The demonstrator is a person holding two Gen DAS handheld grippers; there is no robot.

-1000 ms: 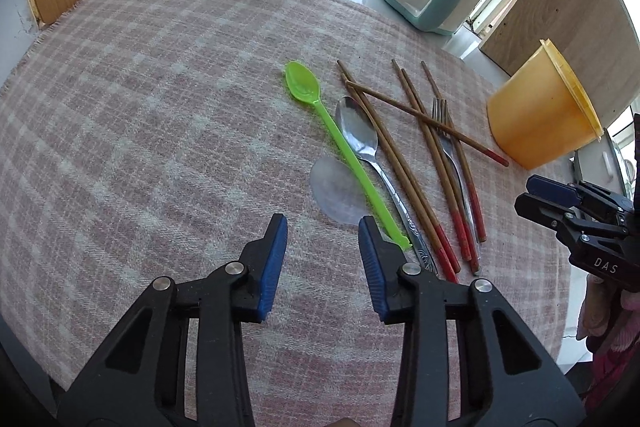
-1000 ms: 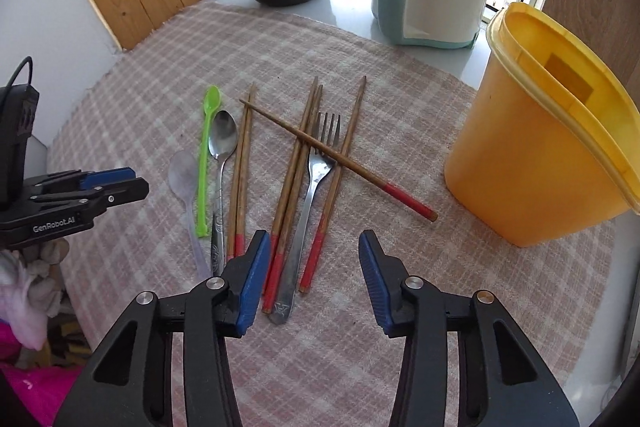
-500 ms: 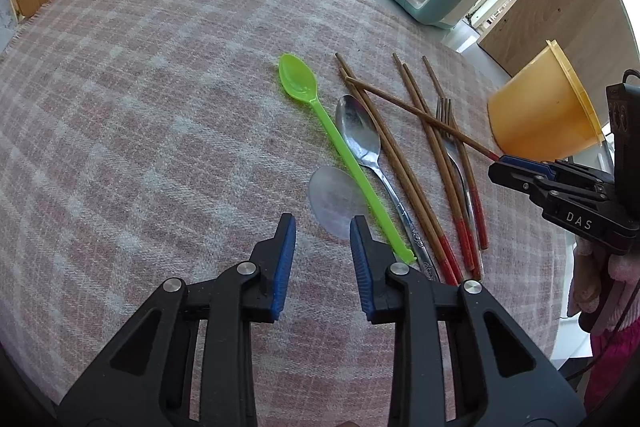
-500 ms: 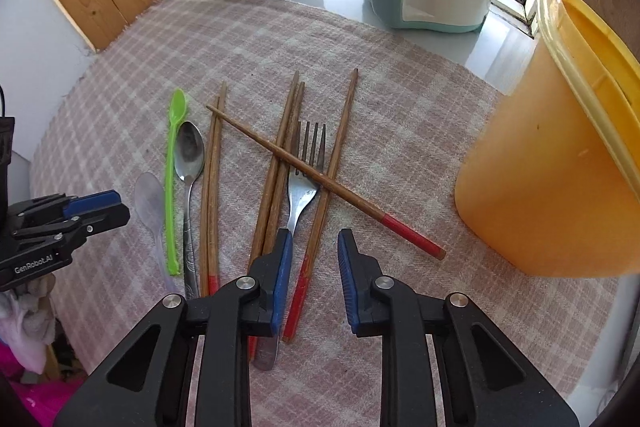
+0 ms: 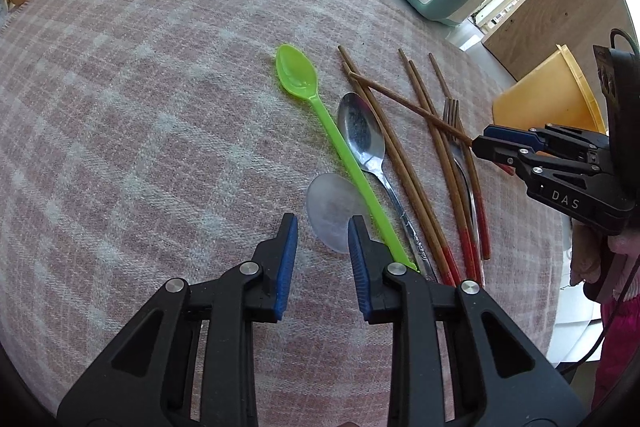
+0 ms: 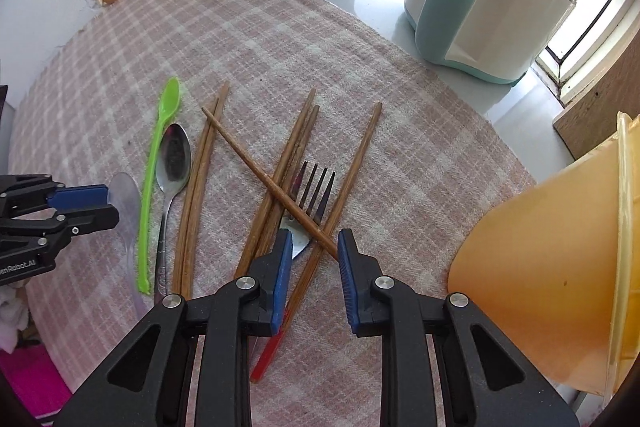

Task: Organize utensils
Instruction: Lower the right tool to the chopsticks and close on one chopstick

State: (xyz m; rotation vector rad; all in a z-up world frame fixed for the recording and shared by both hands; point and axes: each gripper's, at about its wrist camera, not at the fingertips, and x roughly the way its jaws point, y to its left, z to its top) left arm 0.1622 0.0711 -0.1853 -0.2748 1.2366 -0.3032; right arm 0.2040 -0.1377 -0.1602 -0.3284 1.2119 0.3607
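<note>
Right now I see the checked cloth (image 6: 280,39) carrying the utensils beside the yellow tub (image 6: 552,267). My right gripper (image 6: 311,247), jaws narrowly apart, straddles the crossed chopstick (image 6: 256,167). My left gripper (image 5: 322,231), equally narrow, hovers by the clear spoon (image 5: 330,205), gripping nothing.

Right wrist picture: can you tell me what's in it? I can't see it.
The right hand-held gripper hovers, part open, over a crossed chopstick lying on a fork and other chopsticks, on a checked cloth. A yellow tub stands to the right.
</note>
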